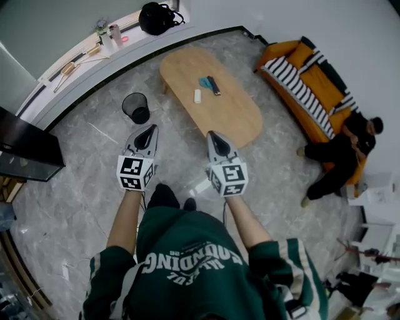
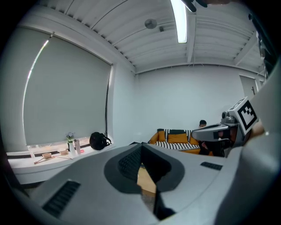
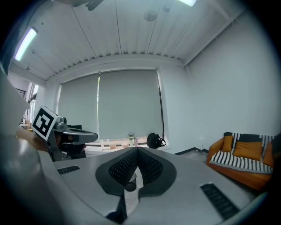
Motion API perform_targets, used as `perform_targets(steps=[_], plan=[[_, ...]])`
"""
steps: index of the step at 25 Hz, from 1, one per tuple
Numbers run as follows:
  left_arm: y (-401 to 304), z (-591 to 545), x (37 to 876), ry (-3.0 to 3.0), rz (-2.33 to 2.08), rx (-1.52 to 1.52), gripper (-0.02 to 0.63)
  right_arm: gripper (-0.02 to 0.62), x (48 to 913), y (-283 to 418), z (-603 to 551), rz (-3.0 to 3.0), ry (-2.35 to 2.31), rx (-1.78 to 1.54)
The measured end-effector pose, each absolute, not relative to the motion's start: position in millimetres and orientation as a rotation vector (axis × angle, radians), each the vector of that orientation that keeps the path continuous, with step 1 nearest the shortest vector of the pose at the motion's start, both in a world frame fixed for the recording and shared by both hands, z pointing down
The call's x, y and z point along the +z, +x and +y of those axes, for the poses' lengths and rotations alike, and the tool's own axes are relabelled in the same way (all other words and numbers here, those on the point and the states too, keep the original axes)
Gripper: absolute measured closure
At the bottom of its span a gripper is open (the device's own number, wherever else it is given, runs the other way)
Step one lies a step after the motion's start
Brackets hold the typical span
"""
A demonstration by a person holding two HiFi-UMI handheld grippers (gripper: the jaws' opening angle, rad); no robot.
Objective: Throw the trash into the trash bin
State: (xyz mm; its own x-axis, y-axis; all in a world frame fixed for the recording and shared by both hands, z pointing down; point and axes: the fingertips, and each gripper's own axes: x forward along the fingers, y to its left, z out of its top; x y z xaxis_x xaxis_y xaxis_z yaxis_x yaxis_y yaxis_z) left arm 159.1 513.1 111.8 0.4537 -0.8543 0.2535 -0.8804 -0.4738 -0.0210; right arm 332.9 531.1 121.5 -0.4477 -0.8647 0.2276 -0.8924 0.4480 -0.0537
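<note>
A black mesh trash bin [image 1: 135, 107] stands on the marble floor left of an oval wooden table [image 1: 234, 115]. On the table lie a white crumpled piece [image 1: 197, 95], a blue item [image 1: 204, 82] and a black item [image 1: 214, 85]. My left gripper [image 1: 150, 129] hangs shut and holds nothing, pointing toward the bin from a short way off. My right gripper [image 1: 211, 134] is shut and holds nothing too, its tip near the table's near edge. In the left gripper view the jaws [image 2: 141, 147] meet over a sliver of table. In the right gripper view the shut jaws [image 3: 137, 151] frame the bin [image 3: 130, 184].
An orange sofa [image 1: 306, 81] with striped cushions lines the right wall, and a person [image 1: 342, 156] sits at its near end. A black backpack [image 1: 156, 17] and bottles [image 1: 109, 34] rest on the window ledge. A dark cabinet [image 1: 25, 153] stands at the left.
</note>
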Motion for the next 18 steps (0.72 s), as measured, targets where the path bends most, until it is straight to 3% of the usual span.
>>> perform_targets(steps=[18], plan=[[103,334,143,2.574,-1.493,0.341,0.606,0.594,154,274,362,-2.464,1.534,0.287]])
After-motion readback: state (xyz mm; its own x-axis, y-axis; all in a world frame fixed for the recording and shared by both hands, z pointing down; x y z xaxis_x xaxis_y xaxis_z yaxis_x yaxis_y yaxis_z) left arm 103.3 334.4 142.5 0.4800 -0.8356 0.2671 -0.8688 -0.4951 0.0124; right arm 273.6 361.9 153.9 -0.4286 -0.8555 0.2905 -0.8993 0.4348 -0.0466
